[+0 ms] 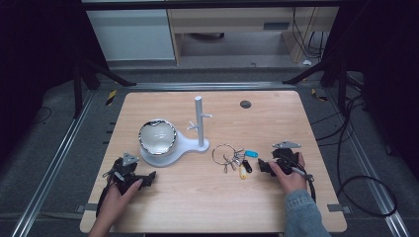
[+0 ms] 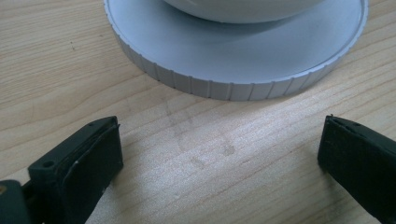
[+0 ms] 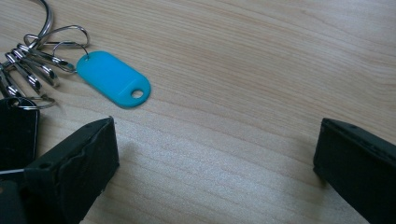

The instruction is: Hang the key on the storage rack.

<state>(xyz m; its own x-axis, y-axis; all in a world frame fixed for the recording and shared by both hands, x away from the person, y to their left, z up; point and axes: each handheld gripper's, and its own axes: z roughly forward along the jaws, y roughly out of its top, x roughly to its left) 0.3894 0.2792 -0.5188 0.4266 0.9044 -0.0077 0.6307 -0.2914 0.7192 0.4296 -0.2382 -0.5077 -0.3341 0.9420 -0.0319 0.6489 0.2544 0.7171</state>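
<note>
High view shows our right gripper (image 1: 265, 166) resting near the table's (image 1: 197, 207) right edge, jaws spread wide and empty, just beside the key ring (image 1: 232, 157) that lies flat near the table's middle. Our left gripper (image 1: 144, 178) rests wide open and empty near the front-left corner, below the peg stand (image 1: 199, 123). Nothing is picked up yet; grasping and hanging, we judge, remain.

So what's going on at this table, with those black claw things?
A person sits at a wooden table with a hand-held gripper in each hand. The right hand-held gripper rests open beside a key ring with coloured tags, its blue tag just ahead of the jaws. The left hand-held gripper lies open near a white stand with a peg post, whose round base carries a shiny bowl. Nothing is gripped yet.
</note>
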